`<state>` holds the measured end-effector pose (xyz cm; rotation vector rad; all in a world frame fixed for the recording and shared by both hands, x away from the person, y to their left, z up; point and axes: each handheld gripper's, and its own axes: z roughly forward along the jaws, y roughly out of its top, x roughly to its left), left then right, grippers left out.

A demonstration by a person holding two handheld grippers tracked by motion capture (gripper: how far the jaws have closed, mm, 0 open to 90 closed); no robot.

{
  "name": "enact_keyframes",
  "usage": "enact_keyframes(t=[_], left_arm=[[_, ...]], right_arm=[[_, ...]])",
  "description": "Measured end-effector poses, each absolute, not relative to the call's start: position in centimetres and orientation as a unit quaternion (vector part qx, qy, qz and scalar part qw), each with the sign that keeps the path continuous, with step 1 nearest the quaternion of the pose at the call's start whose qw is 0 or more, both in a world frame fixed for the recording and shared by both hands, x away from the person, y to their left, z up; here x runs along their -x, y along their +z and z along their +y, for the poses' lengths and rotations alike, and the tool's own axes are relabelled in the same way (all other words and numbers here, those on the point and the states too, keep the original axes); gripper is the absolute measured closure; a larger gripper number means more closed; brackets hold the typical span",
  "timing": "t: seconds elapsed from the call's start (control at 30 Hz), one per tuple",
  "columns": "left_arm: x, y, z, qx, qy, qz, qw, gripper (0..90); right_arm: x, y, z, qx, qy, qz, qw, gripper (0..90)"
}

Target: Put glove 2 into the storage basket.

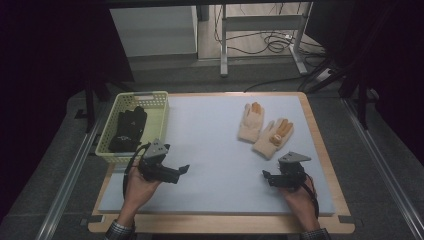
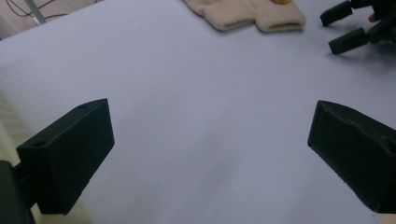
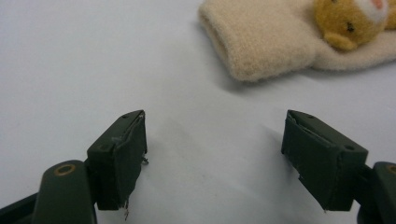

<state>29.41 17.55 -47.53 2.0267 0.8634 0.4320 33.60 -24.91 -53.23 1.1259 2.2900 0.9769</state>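
Note:
Two beige knitted gloves lie on the pale mat at the right: one farther back, the other nearer, each with an orange-brown plush patch. My right gripper is open just in front of the nearer glove. In the right gripper view its jaws stand wide apart over bare mat, a short way from the glove's cuff and a small bear figure. My left gripper is open near the basket, empty over the mat; the gloves lie far ahead of it.
A pale yellow-green basket stands at the table's left edge with black gloves inside. The right gripper's jaws show far off in the left gripper view. Beyond the table are metal desk legs and cables on the floor.

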Motion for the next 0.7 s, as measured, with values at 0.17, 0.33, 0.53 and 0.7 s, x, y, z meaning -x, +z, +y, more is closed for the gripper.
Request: enact_keyframes(t=[0.17, 0.33, 0.53, 0.7], left_arm=[[-29.0, -49.7, 16.7, -0.823, 0.17, 0.347, 0.416, 0.6], [-29.0, -52.4, 16.7, -0.83, 0.161, 0.365, 0.39, 0.7], [-29.2, -53.6, 17.1, -0.836, 0.16, 0.381, 0.361, 0.7], [-29.6, -55.1, 17.7, -0.838, 0.147, 0.398, 0.343, 0.5]], right_arm=[[-33.6, -53.2, -24.9, -0.404, 0.35, 0.82, 0.203, 21.8], [-33.6, -53.2, -24.9, -0.403, 0.35, 0.821, 0.203, 21.6], [-33.6, -53.2, -24.9, -0.404, 0.35, 0.821, 0.202, 21.5], [-33.6, -53.2, -24.9, -0.405, 0.35, 0.82, 0.201, 21.6]])
